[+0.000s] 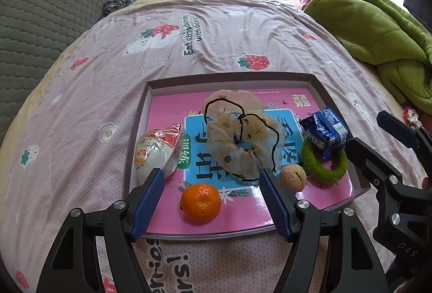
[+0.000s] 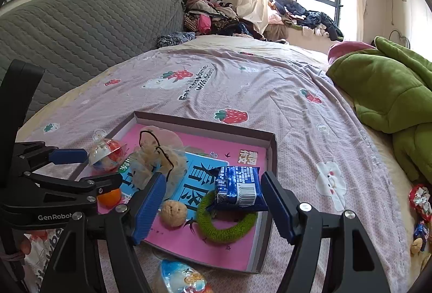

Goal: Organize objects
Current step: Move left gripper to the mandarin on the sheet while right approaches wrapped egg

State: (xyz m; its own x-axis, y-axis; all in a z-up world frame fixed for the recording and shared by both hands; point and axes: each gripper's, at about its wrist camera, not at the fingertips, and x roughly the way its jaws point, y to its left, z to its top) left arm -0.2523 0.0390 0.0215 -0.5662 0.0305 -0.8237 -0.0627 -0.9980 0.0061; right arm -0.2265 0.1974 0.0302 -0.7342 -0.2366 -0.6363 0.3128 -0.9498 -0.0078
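A shallow cardboard box (image 1: 229, 78) (image 2: 205, 125) lies on the bed with a pink book as its floor. In it are a mandarin (image 1: 201, 202), a walnut (image 1: 293, 177) (image 2: 172, 213), a green hair ring (image 1: 324, 166) (image 2: 226, 230), a blue snack packet (image 1: 325, 130) (image 2: 237, 185) resting on the ring, a sheer scrunchie (image 1: 240, 136) and a wrapped ball-shaped snack (image 1: 158, 152) (image 2: 106, 155). My left gripper (image 1: 212, 174) (image 2: 104, 167) hangs open above the mandarin. My right gripper (image 2: 213, 178) (image 1: 368, 130) stands open around the blue packet without touching it.
A wrapped sweet (image 2: 181, 276) lies on the sheet just in front of the box. More small items (image 2: 419, 201) sit at the bed's right edge below a green blanket (image 2: 383, 93). A grey padded headboard (image 2: 81, 30) runs along the left.
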